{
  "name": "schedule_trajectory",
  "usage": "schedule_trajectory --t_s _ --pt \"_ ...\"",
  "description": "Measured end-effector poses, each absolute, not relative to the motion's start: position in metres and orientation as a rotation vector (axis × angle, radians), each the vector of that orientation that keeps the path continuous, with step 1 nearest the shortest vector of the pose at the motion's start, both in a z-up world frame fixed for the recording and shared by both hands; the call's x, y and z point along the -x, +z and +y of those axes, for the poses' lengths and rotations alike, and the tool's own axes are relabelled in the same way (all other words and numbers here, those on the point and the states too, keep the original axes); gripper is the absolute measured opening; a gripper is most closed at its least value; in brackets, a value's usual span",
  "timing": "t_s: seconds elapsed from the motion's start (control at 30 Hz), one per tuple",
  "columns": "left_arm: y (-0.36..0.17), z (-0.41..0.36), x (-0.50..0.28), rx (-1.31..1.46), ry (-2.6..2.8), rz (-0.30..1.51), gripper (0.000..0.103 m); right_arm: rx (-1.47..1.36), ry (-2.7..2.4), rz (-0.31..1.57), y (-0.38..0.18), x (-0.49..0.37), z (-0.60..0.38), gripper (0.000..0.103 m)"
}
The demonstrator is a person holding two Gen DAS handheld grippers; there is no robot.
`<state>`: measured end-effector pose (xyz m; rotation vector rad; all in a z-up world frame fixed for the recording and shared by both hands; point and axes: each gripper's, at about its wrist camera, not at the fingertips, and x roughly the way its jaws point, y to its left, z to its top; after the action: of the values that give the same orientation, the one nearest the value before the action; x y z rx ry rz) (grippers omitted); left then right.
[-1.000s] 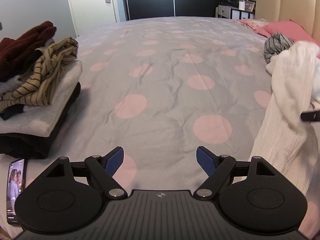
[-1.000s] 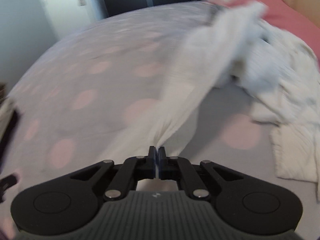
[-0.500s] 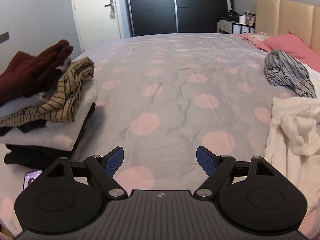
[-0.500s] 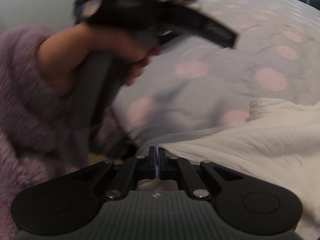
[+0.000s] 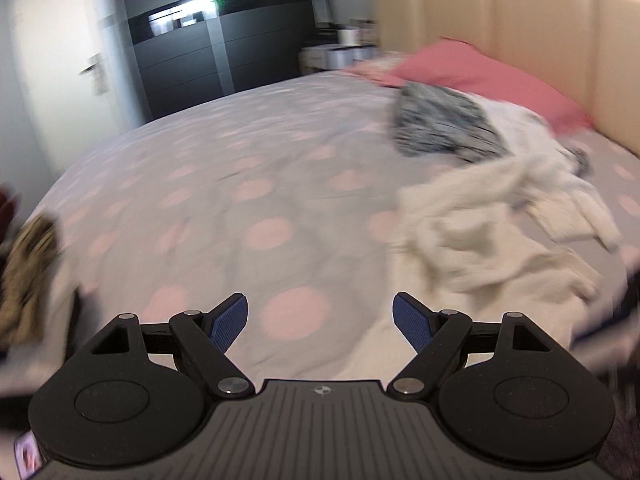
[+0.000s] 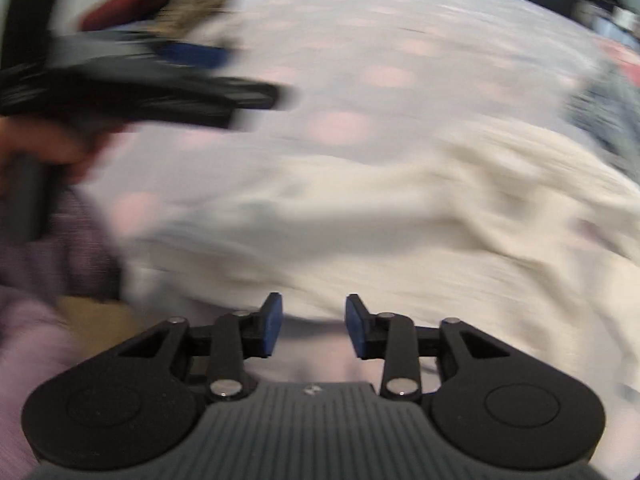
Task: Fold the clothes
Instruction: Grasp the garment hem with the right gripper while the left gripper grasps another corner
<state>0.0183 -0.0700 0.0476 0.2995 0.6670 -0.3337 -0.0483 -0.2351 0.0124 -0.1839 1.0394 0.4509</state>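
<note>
A crumpled white garment [image 5: 492, 224] lies on the right side of the grey bedspread with pink dots [image 5: 260, 184]. In the right wrist view it [image 6: 400, 216] spreads just ahead of my fingers. My left gripper [image 5: 320, 322] is open and empty above the bedspread, left of the garment. My right gripper [image 6: 314, 326] is open and empty, with the garment's near edge just beyond it. The left gripper [image 6: 132, 84] shows blurred at upper left of the right wrist view. A grey striped garment [image 5: 440, 124] lies behind the white one.
A stack of folded clothes [image 5: 28, 276] sits at the bed's left edge, with a phone [image 5: 28, 450] below it. A pink pillow [image 5: 480, 80] and beige headboard [image 5: 520, 32] are at the right. A wardrobe [image 5: 224, 44] and door [image 5: 68, 72] stand behind.
My right gripper has opened and let go of the white garment, which now lies on the bed. The left gripper has swung right toward the garment. Both views are motion-blurred.
</note>
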Motion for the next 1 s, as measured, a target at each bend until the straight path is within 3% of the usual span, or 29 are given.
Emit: schedule_trajectory --t_s 0.17,0.3,0.47,0.67,0.87,1.0 --pt "0.032 -0.126 -0.017 -0.511 -0.530 0.620 0.079 0.074 0.160 1.084 0.000 0.016 -0.320 0.043" --pt "0.016 -0.157 -0.020 -0.700 -0.674 0.567 0.066 0.056 0.067 1.061 -0.011 0.001 -0.363 0.044" --pt "0.001 -0.168 -0.028 -1.013 -0.827 0.445 0.064 0.049 0.053 1.095 -0.034 -0.011 -0.388 0.045" --pt "-0.035 -0.166 -0.035 -1.408 -0.980 0.264 0.054 -0.011 0.013 1.136 -0.049 -0.019 -0.404 0.047" --pt "-0.073 -0.167 -0.031 -1.686 -1.099 0.041 0.035 -0.058 0.041 1.147 -0.055 -0.020 -0.408 0.048" --pt "-0.086 -0.180 -0.034 -1.677 -1.112 0.084 0.016 -0.089 0.059 1.154 -0.059 -0.020 -0.411 0.043"
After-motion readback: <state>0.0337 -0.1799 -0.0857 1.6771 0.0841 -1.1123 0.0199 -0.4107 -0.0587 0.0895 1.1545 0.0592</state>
